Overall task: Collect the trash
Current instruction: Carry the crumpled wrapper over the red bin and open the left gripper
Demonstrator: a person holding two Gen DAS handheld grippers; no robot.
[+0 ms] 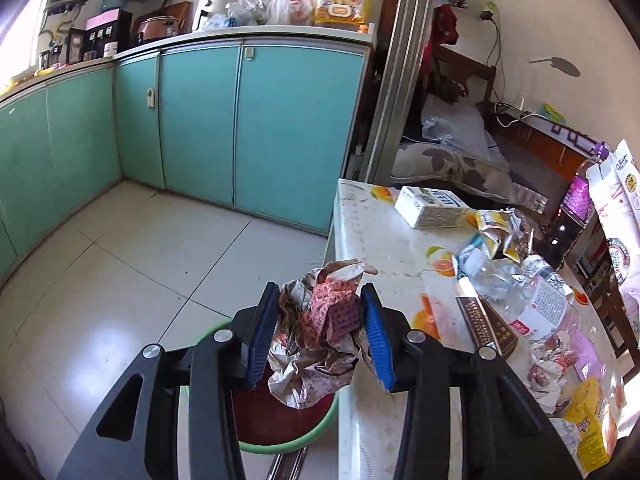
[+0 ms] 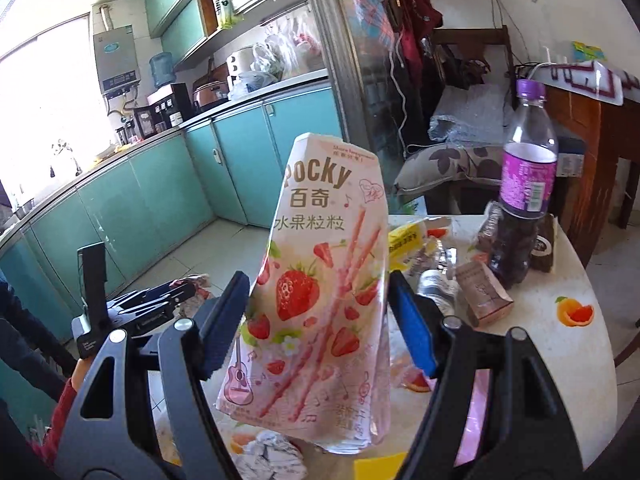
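The left claw (image 1: 320, 332) is clamped on a crumpled paper wrapper (image 1: 320, 332), a wrinkled wad printed in red and brown, with both ribbed blue pads (image 1: 376, 332) pressing its sides. The wad hangs just off the left edge of the surface (image 1: 372, 240), above a round green-rimmed bin (image 1: 280, 436) with a dark red inside, standing on the pale tiled floor (image 1: 140, 260).

The right claw (image 2: 318, 316) grips a tall, flat cardboard snack box (image 2: 320, 280), glossy and pink with strawberries and biscuit sticks printed on it. The box is tilted and raised above the surface, its jaws standing fairly wide on the two side edges.

The surface is pale, marble-like, with printed orange slices. On it lie one squashed clear plastic bottle (image 1: 524, 300), one upright bottle (image 2: 524, 184) with a purple cap and label, one white carton (image 1: 432, 208) at the far end, and several crumpled wrappers.
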